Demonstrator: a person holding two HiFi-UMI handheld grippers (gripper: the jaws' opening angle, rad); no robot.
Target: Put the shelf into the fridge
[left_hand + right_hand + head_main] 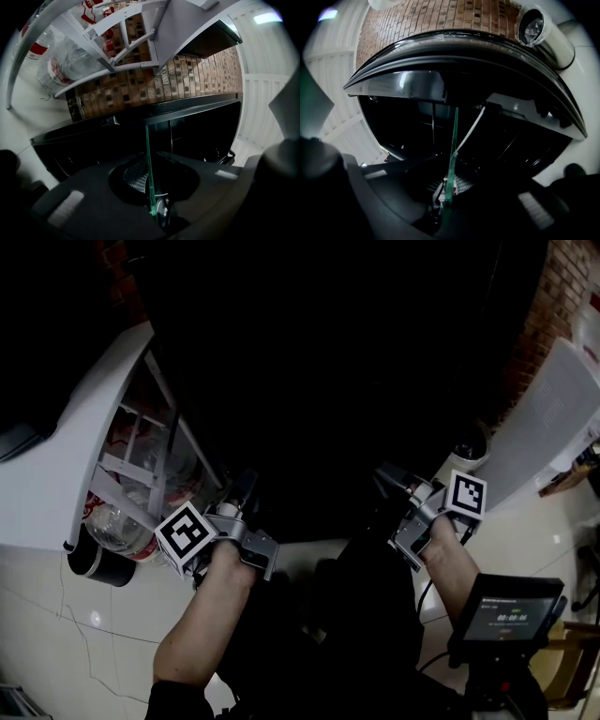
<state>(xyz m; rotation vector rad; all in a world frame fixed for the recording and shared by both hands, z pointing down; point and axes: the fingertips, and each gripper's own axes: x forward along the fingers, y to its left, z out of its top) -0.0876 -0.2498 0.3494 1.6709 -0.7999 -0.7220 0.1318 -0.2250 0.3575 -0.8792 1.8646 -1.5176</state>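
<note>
The shelf is a clear glass pane with a green edge, held edge-on between both grippers. In the left gripper view its edge [148,164] runs up from the left gripper [157,206], whose jaws are shut on it. The right gripper view has the same edge [453,140] rising from the right gripper [446,194], also shut on it. In the head view the left gripper [242,491] and right gripper [389,476] point into the dark fridge opening [328,381]. The pane itself barely shows there.
The open white fridge door [56,456] stands at the left, its racks holding plastic bottles [117,521]. A white panel [553,418] and a brick wall [553,296] are at the right. A small screen on a stand [511,610] sits beside my right forearm.
</note>
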